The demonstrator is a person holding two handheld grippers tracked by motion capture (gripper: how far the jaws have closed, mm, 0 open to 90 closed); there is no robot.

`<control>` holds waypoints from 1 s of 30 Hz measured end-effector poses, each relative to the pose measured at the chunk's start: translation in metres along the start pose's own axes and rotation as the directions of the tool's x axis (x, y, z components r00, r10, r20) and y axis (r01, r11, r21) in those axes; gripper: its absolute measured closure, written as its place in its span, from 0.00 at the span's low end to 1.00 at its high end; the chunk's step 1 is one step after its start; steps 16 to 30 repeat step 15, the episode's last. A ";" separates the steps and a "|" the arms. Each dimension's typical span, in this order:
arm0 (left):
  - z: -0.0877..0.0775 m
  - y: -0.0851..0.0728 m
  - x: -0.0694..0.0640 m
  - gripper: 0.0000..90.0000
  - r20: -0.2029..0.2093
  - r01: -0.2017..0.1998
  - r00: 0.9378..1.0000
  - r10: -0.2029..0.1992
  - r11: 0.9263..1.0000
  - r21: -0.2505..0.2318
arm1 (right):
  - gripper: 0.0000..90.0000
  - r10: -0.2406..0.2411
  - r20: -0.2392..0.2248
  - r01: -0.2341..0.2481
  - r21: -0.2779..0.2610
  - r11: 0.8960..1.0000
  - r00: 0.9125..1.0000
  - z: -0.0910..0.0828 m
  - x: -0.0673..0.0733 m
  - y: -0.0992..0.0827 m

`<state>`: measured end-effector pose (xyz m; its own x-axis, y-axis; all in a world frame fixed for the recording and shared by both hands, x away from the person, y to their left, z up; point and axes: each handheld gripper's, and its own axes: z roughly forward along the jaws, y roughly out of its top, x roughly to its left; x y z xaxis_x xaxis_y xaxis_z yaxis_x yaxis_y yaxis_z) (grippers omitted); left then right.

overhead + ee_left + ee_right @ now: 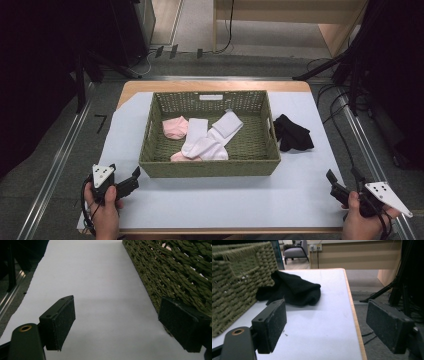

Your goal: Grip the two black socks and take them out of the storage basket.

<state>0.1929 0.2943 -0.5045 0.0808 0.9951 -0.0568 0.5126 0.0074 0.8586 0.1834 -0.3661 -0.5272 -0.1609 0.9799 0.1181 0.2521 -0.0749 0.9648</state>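
Observation:
A green woven basket (209, 168) stands mid-table and holds white socks (207, 137) and pink socks (175, 127). To its right on the white table cover lies a heap of black socks (292, 134), also ahead in the right gripper view (292, 288). My left gripper (132, 179) rests at the near left corner, open and empty, close to the basket's wall (175, 280). My right gripper (342, 181) sits at the near right edge, its jaws wide apart with nothing between them; the black socks lie well beyond its pads (270, 323).
The table's right edge (353, 312) runs just under the right gripper's outer jaw, with floor, cables and dark stands beyond. Metal rails flank the table on both sides. A white label (210, 97) sits on the basket's far wall.

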 end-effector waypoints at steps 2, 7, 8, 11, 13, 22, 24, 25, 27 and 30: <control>0.000 0.000 -0.001 0.17 -0.003 -0.006 1.000 0.006 1.000 -0.001 | 0.17 -0.014 0.001 0.014 0.008 1.000 1.000 0.001 0.001 0.000; -0.001 0.000 0.000 0.17 0.002 -0.001 1.000 0.001 1.000 -0.007 | 0.16 -0.037 0.000 0.037 0.048 0.998 0.999 0.005 0.003 0.001; -0.001 0.000 0.000 0.17 0.003 0.000 1.000 0.000 1.000 -0.008 | 0.16 -0.041 -0.002 0.041 0.051 0.998 0.999 0.005 0.004 0.001; -0.002 -0.001 0.004 0.17 0.017 0.028 0.999 -0.028 0.999 -0.015 | 0.16 -0.039 0.007 0.038 0.061 0.997 0.999 0.006 0.004 0.002; -0.003 -0.001 0.006 0.17 0.022 0.057 0.998 -0.057 0.998 -0.022 | 0.17 -0.030 0.035 0.028 0.073 0.997 0.999 0.007 0.004 0.002; -0.004 -0.001 0.007 0.17 0.020 0.064 0.998 -0.063 0.997 -0.031 | 0.17 -0.027 0.039 0.024 0.082 0.996 0.999 0.008 0.004 0.002; -0.004 -0.001 0.007 0.17 0.020 0.064 0.998 -0.063 0.997 -0.031 | 0.17 -0.027 0.039 0.024 0.082 0.996 0.999 0.008 0.004 0.002; -0.004 -0.001 0.007 0.17 0.020 0.064 0.998 -0.063 0.997 -0.031 | 0.17 -0.027 0.039 0.024 0.082 0.996 0.999 0.008 0.004 0.002; -0.004 -0.001 0.007 0.17 0.020 0.064 0.998 -0.063 0.997 -0.031 | 0.17 -0.027 0.039 0.024 0.082 0.996 0.999 0.008 0.004 0.002; -0.004 -0.001 0.007 0.17 0.020 0.064 0.998 -0.063 0.997 -0.031 | 0.17 -0.027 0.039 0.024 0.082 0.996 0.999 0.008 0.004 0.002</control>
